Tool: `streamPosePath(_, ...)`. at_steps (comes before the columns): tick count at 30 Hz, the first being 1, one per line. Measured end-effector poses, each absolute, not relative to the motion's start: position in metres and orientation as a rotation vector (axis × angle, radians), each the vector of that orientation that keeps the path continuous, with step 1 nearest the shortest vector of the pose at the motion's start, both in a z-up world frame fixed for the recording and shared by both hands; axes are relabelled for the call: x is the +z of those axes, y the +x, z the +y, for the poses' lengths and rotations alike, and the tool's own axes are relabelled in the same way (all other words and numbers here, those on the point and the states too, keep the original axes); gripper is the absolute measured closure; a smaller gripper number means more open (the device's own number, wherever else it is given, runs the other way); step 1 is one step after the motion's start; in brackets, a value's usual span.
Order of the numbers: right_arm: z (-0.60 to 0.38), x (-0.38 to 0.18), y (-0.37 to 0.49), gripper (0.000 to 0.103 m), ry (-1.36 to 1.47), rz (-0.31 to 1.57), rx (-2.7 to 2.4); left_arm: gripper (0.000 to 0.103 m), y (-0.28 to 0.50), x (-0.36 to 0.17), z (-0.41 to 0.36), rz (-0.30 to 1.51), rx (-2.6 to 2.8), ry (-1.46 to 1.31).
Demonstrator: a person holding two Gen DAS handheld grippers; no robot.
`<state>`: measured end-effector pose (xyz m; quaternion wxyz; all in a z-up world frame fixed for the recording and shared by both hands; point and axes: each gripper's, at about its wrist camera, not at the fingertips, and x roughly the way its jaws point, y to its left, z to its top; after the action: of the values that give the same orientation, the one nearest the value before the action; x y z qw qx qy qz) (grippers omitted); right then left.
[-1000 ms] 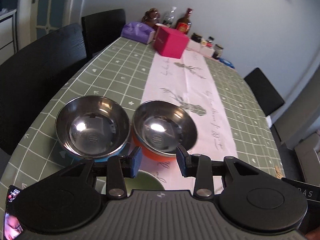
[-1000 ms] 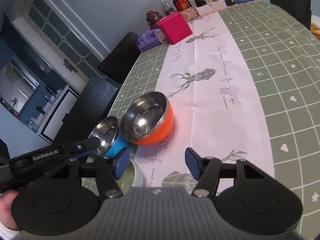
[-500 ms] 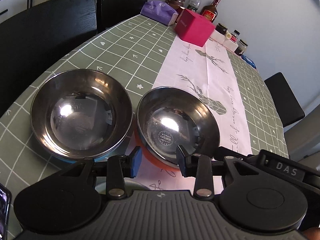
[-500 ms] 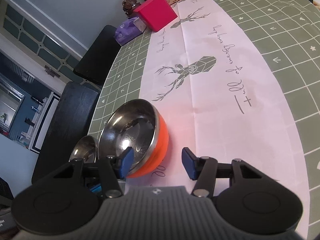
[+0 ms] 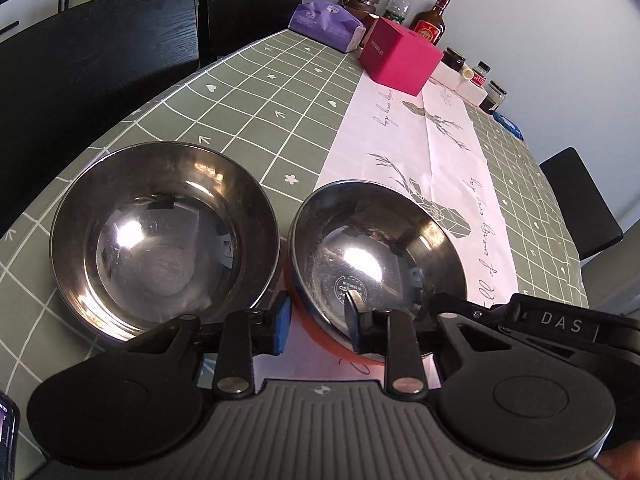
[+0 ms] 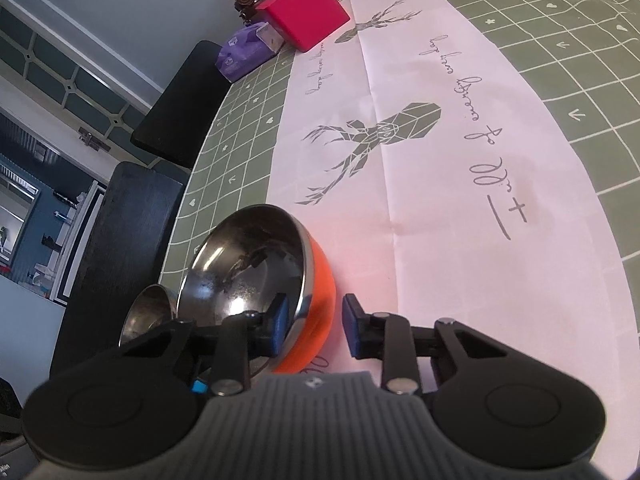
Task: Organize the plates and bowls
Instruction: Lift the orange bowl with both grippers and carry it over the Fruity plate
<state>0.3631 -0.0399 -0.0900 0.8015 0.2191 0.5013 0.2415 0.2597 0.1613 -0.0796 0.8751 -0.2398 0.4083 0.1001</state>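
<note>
Two steel-lined bowls stand side by side on the green checked tablecloth [image 5: 256, 92]. The orange-sided bowl [image 5: 376, 256] sits on the right and the other steel bowl [image 5: 164, 240] on the left. My left gripper [image 5: 316, 320] straddles the orange bowl's near-left rim, one pad inside and one outside. Its jaws are closing, with a little gap still showing. In the right wrist view my right gripper [image 6: 314, 324] straddles the orange bowl [image 6: 320, 276] at another part of the rim. Its jaws are closing too, the outer pad just off the wall. The second bowl [image 6: 148, 312] peeks out behind.
A pink box [image 5: 400, 56], a purple tissue pack [image 5: 326, 26], bottles and jars [image 5: 430, 24] stand at the table's far end. Black chairs [image 5: 100, 60] line the left side and another [image 5: 580, 204] the right. A white runner [image 5: 420, 148] runs down the middle.
Both grippers have come down to the orange bowl and narrowed their jaws around its rim. The right one swung left onto it. The bowls themselves have not moved.
</note>
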Motion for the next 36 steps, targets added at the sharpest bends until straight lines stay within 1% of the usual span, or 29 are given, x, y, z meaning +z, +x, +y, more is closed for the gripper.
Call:
streamPosePath(1,-0.038,-0.088,0.363,0.084,0.459,1.076,0.516,0.074,0.260,-0.079,0.162,0.855,0.207,-0.504)
streamPosePath(3,-0.035,-0.084,0.362,0.085,0.426,1.076,0.511,0.074,0.260,-0.079,0.162,0.860,0.201,-0.499)
streamPosePath(20,-0.047,-0.059,0.347,0.087,0.377,1.061,0.507,0.075,0.244,-0.050,0.141,0.856,0.174,-0.424)
streamPosePath(27,-0.073,-0.042,0.322,0.088,0.388,1.056,0.507,0.074,0.212,-0.028,0.114,0.822,0.153,-0.409)
streamPosePath(36,-0.129,-0.013,0.261,0.088,0.397,1.007,0.492,0.074,0.159,-0.012,0.073,0.785,0.074,-0.420)
